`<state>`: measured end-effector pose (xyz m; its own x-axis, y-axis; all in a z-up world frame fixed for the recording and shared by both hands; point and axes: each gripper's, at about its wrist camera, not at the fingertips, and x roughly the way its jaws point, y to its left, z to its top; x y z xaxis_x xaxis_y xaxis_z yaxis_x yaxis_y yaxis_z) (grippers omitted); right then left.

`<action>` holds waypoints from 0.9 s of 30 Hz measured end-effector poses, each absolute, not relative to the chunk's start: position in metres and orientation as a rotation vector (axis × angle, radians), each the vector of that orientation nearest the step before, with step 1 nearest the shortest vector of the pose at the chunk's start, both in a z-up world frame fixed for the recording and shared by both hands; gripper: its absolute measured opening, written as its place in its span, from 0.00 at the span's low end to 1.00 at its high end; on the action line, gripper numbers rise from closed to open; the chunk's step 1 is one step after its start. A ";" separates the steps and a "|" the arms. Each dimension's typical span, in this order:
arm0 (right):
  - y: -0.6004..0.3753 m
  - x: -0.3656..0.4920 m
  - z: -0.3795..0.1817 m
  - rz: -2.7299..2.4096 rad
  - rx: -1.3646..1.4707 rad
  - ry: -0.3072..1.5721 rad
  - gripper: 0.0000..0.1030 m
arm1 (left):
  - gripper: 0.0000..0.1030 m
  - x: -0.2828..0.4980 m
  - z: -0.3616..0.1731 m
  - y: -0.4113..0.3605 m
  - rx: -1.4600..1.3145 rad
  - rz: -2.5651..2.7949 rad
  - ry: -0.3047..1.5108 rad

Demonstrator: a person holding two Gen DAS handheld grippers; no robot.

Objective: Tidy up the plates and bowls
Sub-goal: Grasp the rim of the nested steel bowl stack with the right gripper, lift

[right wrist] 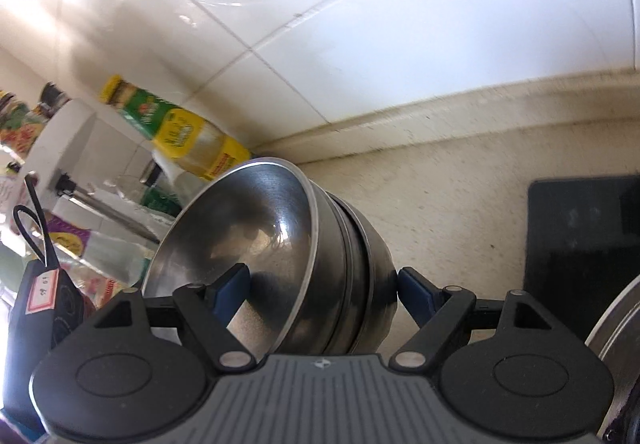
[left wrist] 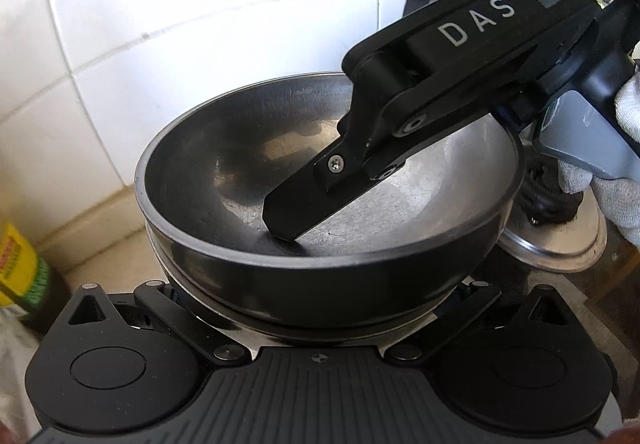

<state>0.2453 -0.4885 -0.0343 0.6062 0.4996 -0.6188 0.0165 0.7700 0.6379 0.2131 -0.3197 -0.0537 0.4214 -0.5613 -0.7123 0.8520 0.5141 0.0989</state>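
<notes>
A stack of nested steel bowls (left wrist: 320, 268) fills the left wrist view, right in front of my left gripper (left wrist: 308, 308). The left gripper's links spread wide to either side of the stack, and the bowls hide its fingertips. My right gripper (right wrist: 322, 280) straddles one wall of the same stack (right wrist: 344, 264). Its left blue pad (right wrist: 232, 288) is inside the top bowl, and its right pad (right wrist: 412, 288) stands beside the outermost bowl. In the left wrist view that inner finger (left wrist: 296, 200) reaches down to the top bowl's floor. The right jaws stand wide and I see no firm pinch.
A white-gloved hand (left wrist: 620, 184) holds the right gripper. A steel lid with a black knob (left wrist: 560, 244) lies right of the stack. A yellow bottle (right wrist: 192, 148) and packets crowd the counter's left, a black board (right wrist: 584, 236) and a steel rim (right wrist: 616, 332) its right. The tiled wall (right wrist: 360, 24) is close behind.
</notes>
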 end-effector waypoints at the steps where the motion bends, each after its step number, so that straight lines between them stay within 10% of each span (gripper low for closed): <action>1: -0.487 0.243 -0.030 0.310 0.642 0.880 0.84 | 1.00 0.212 -0.049 -0.318 0.491 -0.922 0.667; 27: -0.429 0.138 0.053 0.458 0.471 0.794 0.84 | 1.00 0.041 0.016 -0.271 0.453 -0.717 0.559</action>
